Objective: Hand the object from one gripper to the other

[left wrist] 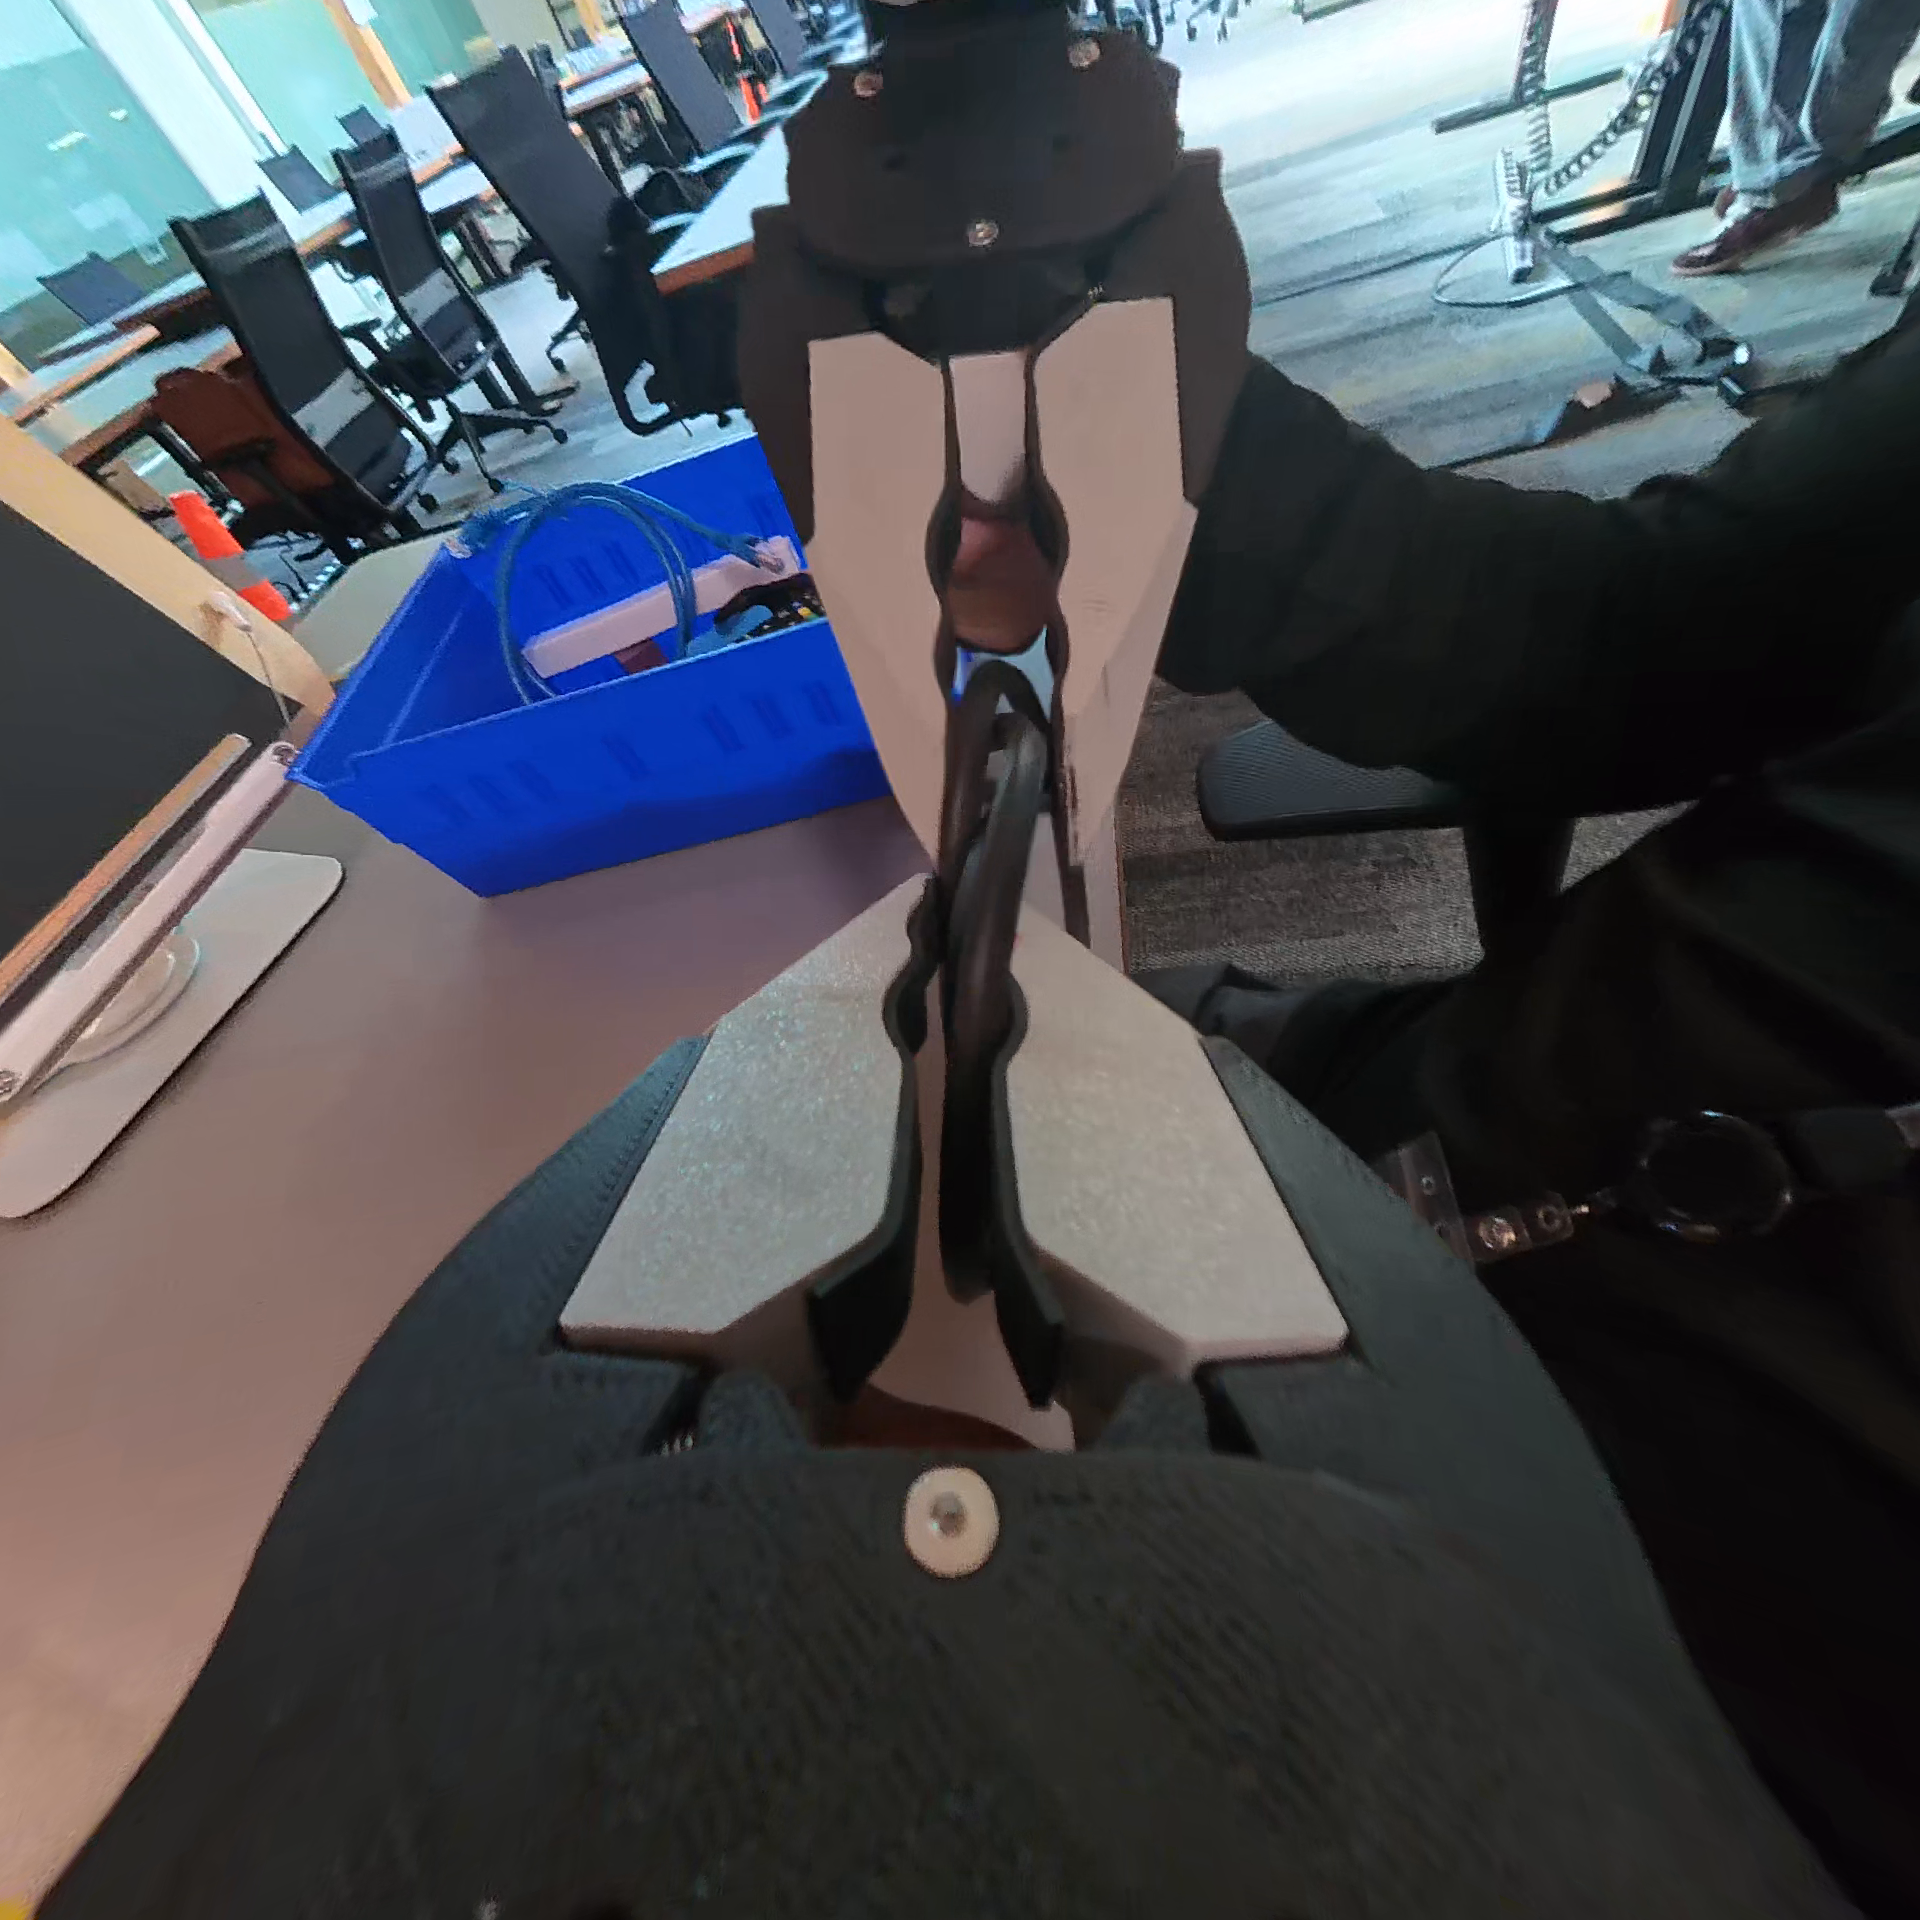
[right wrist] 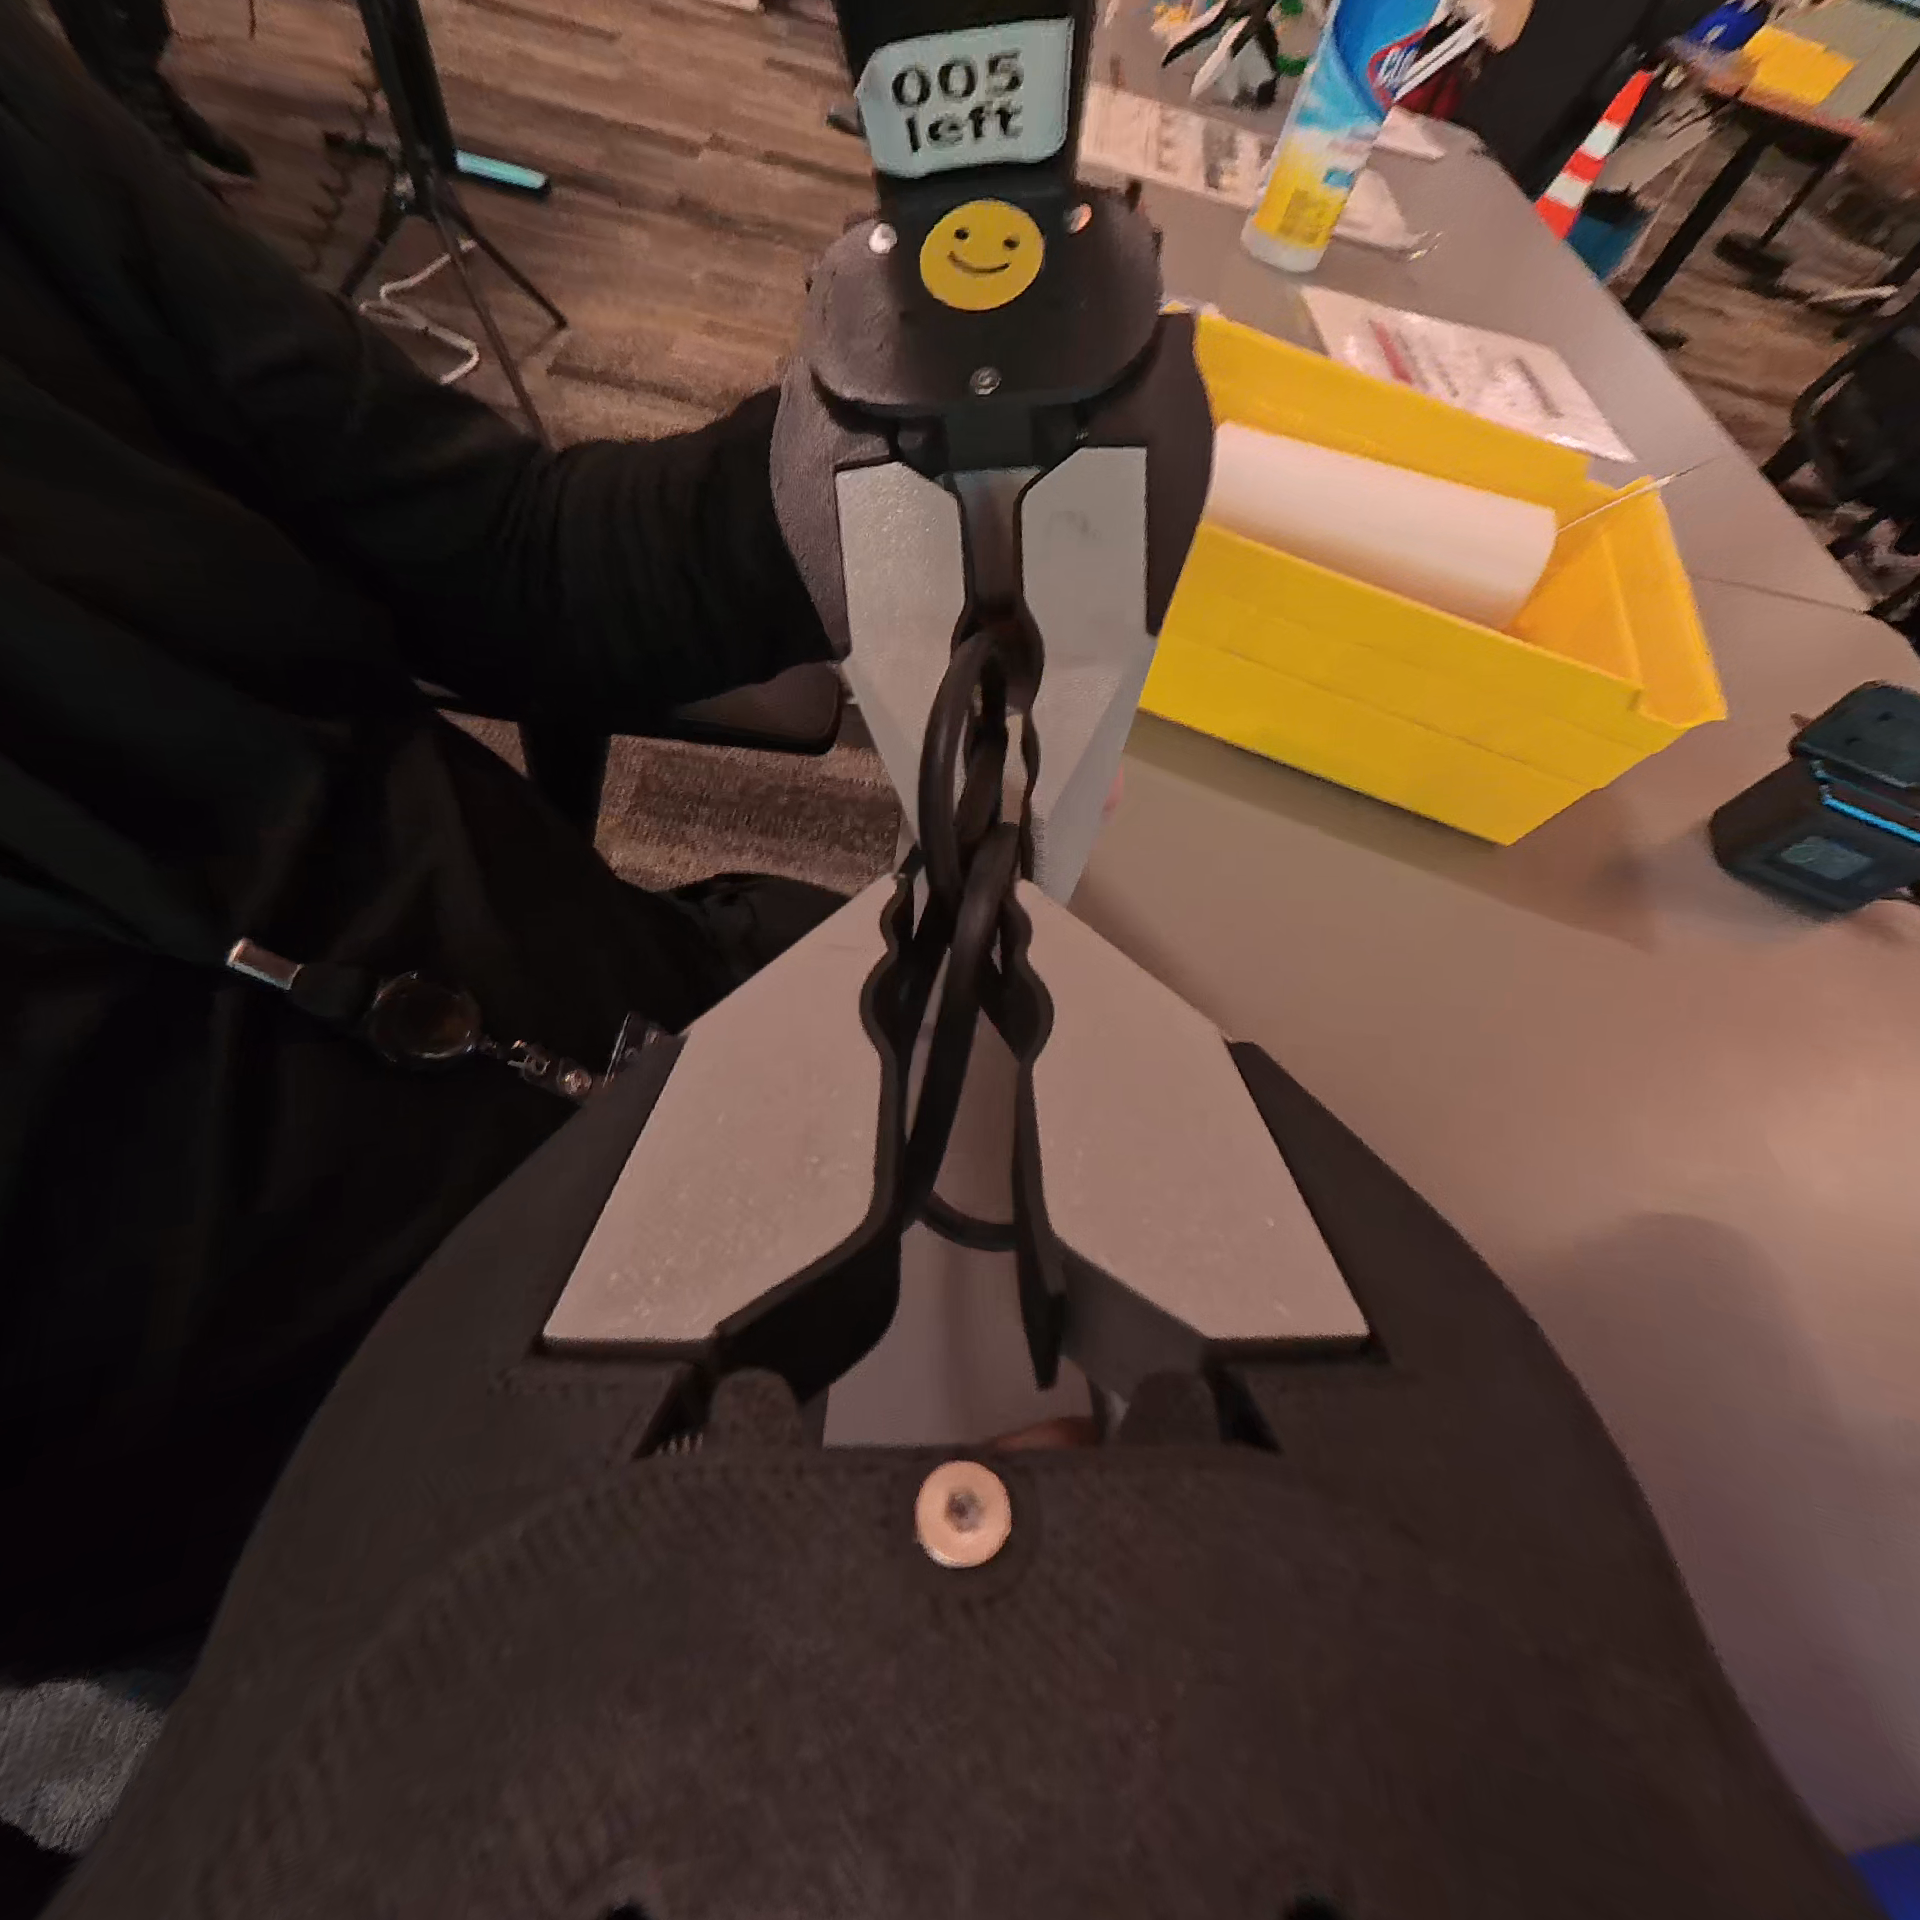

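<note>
Object: I see a coiled black rubbery cable (left wrist: 987,883) strung between my two grippers, held in the air above the desk edge; its loops run from one set of fingers into the other
Left gripper (left wrist: 961,997): my left fingers (left wrist: 800,1122) are drawn close together and clamped on the near end of the coil, which sits in the wavy black-lined channel between them, a loop trailing back toward the palm
Right gripper (right wrist: 956,987): my right fingers (right wrist: 748,1174) are also nearly together and pinch the coil's other end; the strands cross between the tips and one loop hangs inside the gap
Meeting point: both grippers face each other tip to tip, almost touching, with the coil bridging them
Finger build: flat grey plates with a speckled, grainy surface, wedge-shaped, edged with scalloped black rubber, set in a black textured printed body
Desk (left wrist: 364,1039): smooth matte surface, brownish-grey
Blue plastic bin (left wrist: 582,769): ribbed walls, on the desk beyond the left gripper, holding a looped blue cable (left wrist: 592,561)
Yellow plastic bin (right wrist: 1403,665): on the desk in the right view, with a white cylindrical roll (right wrist: 1382,520) lying inside
Monitor stand (left wrist: 135,997): flat silver metal base at the desk's left
</note>
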A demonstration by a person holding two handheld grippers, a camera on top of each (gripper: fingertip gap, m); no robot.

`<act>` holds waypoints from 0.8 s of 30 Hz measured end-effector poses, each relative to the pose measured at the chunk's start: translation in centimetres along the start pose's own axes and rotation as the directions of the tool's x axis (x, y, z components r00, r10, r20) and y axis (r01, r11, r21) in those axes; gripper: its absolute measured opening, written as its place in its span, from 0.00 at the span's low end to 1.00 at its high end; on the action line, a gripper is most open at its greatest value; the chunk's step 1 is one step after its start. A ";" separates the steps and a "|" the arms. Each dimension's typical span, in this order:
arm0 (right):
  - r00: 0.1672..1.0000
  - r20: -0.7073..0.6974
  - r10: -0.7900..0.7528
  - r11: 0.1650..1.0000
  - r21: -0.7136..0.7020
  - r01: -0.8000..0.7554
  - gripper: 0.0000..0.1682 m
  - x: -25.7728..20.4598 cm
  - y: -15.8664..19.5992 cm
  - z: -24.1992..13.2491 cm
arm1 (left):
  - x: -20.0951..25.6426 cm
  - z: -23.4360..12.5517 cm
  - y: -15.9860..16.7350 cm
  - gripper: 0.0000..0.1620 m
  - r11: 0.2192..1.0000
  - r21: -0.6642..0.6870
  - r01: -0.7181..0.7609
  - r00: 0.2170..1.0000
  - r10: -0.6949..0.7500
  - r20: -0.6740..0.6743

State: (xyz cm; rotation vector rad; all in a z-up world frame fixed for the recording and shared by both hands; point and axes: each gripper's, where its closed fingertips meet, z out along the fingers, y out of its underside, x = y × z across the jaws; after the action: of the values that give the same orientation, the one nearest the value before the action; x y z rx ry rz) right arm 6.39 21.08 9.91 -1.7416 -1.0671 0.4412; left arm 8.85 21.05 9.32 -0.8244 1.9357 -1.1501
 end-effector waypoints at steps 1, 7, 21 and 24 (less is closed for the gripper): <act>1.000 -0.021 0.004 1.000 0.019 -0.004 0.09 0.4 -0.3 -0.3 | -0.4 -0.1 0.0 0.02 1.000 -0.003 -0.004 1.000 0.004 0.022; 0.981 -0.177 0.077 0.986 0.156 -0.050 0.17 3.3 -2.4 -4.0 | -5.2 -2.7 -1.7 0.02 0.992 0.114 0.047 0.965 -0.075 0.252; 0.896 -0.342 0.285 0.958 0.129 -0.255 0.64 6.4 -1.8 -0.6 | -12.4 -8.5 -4.0 0.02 0.813 0.528 0.245 0.751 -0.504 0.428; 0.835 -0.491 0.249 0.969 0.118 -0.219 0.70 7.8 -1.9 2.4 | -12.3 -8.3 -4.3 0.02 0.791 0.553 0.263 0.732 -0.536 0.420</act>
State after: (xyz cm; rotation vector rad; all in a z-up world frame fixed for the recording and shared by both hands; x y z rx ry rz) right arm 8.05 29.09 11.99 -1.8065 -0.4628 0.1424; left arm 9.19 32.90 19.20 -1.1970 0.9469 -1.3574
